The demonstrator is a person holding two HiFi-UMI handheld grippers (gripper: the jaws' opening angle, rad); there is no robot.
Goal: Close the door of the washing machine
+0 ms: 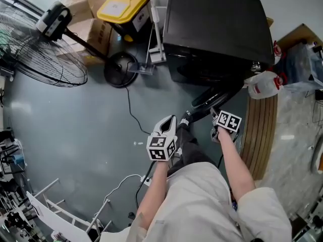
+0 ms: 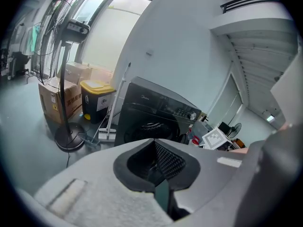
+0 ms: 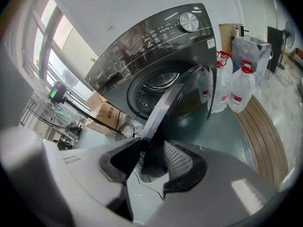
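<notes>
Two grippers are held low in front of a black washer (image 1: 217,29). At far left stands a fan (image 1: 45,49), with boxes (image 1: 96,32) and a yellow bin (image 1: 123,6) behind its base. The left gripper (image 2: 154,169) hangs over the grey floor (image 1: 75,125), apart from the washer, its jaws pressed together with nothing between them. The washer sits against the wall with its drum opening uncovered. Its door (image 3: 170,103) stands swung wide out toward the person. The right gripper (image 3: 151,160) pinches the door's free edge between its jaws. Right of the washer stand white jugs (image 3: 239,91) with red caps, beside a wooden strip (image 1: 262,130).
</notes>
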